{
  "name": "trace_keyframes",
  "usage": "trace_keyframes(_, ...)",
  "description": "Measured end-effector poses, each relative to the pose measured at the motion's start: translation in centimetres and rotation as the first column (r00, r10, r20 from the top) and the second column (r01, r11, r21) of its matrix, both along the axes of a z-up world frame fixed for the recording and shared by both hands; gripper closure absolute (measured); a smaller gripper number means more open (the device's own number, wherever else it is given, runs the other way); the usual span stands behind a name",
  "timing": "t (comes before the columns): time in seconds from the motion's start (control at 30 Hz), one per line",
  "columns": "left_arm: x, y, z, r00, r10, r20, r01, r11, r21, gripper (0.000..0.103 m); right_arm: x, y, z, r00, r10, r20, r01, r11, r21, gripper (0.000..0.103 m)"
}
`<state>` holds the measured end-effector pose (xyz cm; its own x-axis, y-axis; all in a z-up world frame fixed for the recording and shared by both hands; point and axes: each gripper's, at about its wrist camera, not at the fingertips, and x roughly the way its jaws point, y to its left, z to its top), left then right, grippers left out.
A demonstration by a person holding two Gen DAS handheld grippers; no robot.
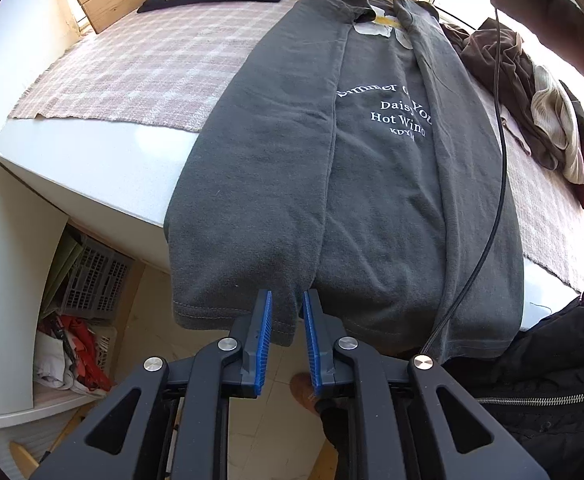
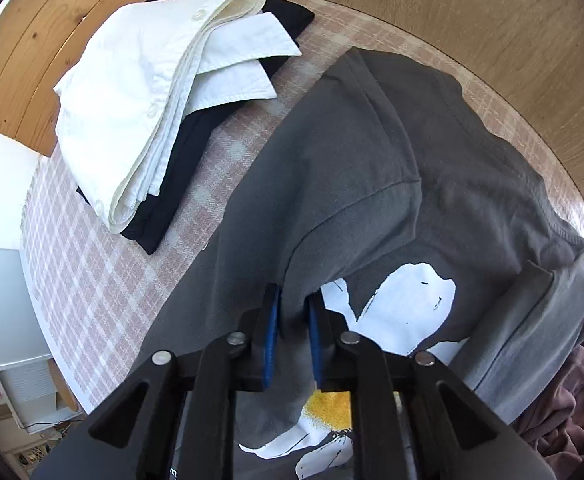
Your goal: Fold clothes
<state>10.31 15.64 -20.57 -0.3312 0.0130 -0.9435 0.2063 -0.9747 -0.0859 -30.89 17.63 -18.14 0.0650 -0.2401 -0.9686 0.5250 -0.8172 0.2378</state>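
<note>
1. The left gripper (image 1: 288, 316), with its blue ribbed pads, is closed to a narrow gap on the bottom hem of the dark grey cotton T-shirt (image 1: 371, 184); the hem is pinched where it hangs over the near edge of the white bench (image 1: 92, 164).
2. The right gripper (image 2: 293, 320) is seen nearly closed on a raised fold of the same shirt near the collar, at the far edge of the bench; cloth is bunched between its pads.
3. Both ends appear to be held so that the shirt is kept taut along its length, probably ready for hem and collar to be brought together.
4. The shirt is laid lengthwise on the pink checked cloth (image 1: 144, 68), with both sides already folded inward; white lettering and a white and yellow daisy print are partly covered by the flaps.
5. A folded white shirt on a folded black garment (image 2: 164, 92) is stacked at the far left corner.
6. A heap of unfolded brown and cream clothes (image 1: 531, 92) is left along the right edge.
</note>
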Motion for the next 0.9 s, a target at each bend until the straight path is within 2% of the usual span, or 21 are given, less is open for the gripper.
trace_keyframes(0.1, -0.1, 0.4, -0.4, 1.000, -0.014, -0.008, 0.014, 1.000, 0.017, 0.084, 0.7, 0.2, 0.0, 1.000, 0.008, -0.007, -0.008, 1.000, 0.001, 0.092)
trace_keyframes(0.13, -0.1, 0.5, -0.6, 1.000, -0.014, -0.001, 0.014, 1.000, 0.009, 0.079, 0.8, 0.3, -0.1, 1.000, 0.007, -0.006, -0.007, 1.000, 0.002, 0.092)
trace_keyframes(0.23, -0.1, 0.6, -1.4, 1.000, -0.003, 0.023, 0.004, 1.000, -0.022, 0.077, 0.8, -0.3, -0.5, 1.000, 0.006, -0.001, -0.006, 1.000, 0.003, 0.092)
trace_keyframes(0.33, -0.4, 0.0, -1.7, 1.000, 0.018, 0.019, -0.017, 0.999, -0.038, 0.079, 1.1, -0.7, -0.7, 1.000, 0.001, 0.006, -0.001, 1.000, 0.000, 0.092)
trace_keyframes(0.43, -0.3, -0.1, -1.1, 1.000, 0.005, -0.021, -0.006, 0.999, -0.045, 0.098, 1.7, -0.5, -0.8, 1.000, 0.001, 0.006, -0.001, 1.000, -0.001, 0.092)
trace_keyframes(0.57, 0.3, -0.4, 0.2, 0.999, 0.002, -0.054, -0.004, 0.999, -0.040, 0.099, 2.5, 0.1, -0.7, 1.000, -0.008, 0.007, 0.008, 1.000, -0.027, 0.094)
trace_keyframes(0.67, 0.9, -1.3, 1.5, 0.996, 0.021, -0.082, -0.021, 1.000, -0.008, 0.099, 3.1, 0.8, -0.2, 1.000, -0.011, 0.006, 0.011, 0.998, -0.060, 0.095)
trace_keyframes(0.9, 1.6, -0.1, 4.4, 0.992, 0.000, -0.126, 0.001, 1.000, 0.012, 0.100, 4.7, 3.6, 1.6, 1.000, -0.021, 0.010, 0.022, 0.992, -0.123, 0.096)
